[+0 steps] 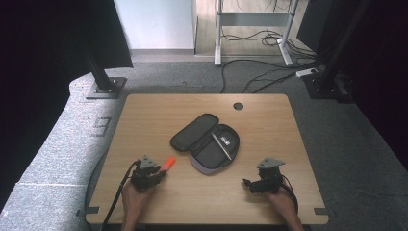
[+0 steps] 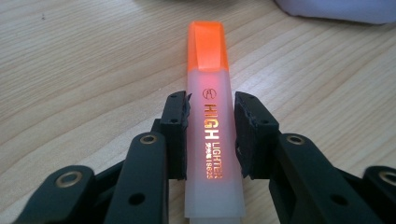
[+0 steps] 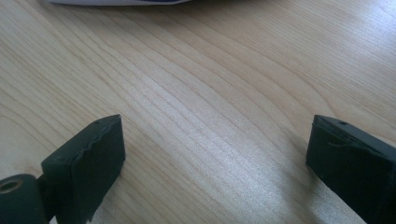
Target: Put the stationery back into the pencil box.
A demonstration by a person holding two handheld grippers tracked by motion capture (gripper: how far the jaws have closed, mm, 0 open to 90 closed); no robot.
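Highlighter (image 2: 208,126): translucent frosted plastic, glossy orange cap, metallic lettering. Surface (image 2: 84,70): pale wood grain, smooth satin sheen. Pencil case (image 1: 207,142): dark matt cloth.

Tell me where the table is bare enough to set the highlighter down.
Bare wood lies between the left tongs and right tongs, in front of the open pencil case, and along the far edge by the cable hole. The table's middle is crowded by the case.

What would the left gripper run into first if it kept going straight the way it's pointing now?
Probably the open pencil case: the left gripper, shut on the highlighter, points toward its near edge, with bare table between them.
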